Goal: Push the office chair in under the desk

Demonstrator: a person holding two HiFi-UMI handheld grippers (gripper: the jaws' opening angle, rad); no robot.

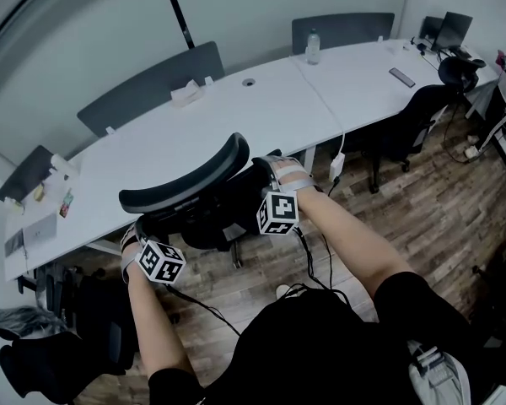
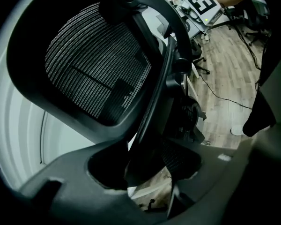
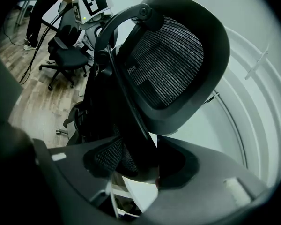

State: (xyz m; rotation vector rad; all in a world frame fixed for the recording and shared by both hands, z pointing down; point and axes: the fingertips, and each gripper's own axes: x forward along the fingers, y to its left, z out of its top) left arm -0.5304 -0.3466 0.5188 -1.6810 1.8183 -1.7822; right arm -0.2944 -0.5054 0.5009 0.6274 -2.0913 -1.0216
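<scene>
Arms outstretched, left tool (image 1: 137, 226) and right tool (image 1: 270, 171) clamp office chair (image 1: 190, 184) backrest.

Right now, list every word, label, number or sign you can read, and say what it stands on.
No text is readable.
Black-and-white marker cubes: square patterns only, no letters.
Clear plastic bottle on the white desk: label too small.
No print on the black mesh office chair.
Coloured items at the desk's left end: blurred.
</scene>
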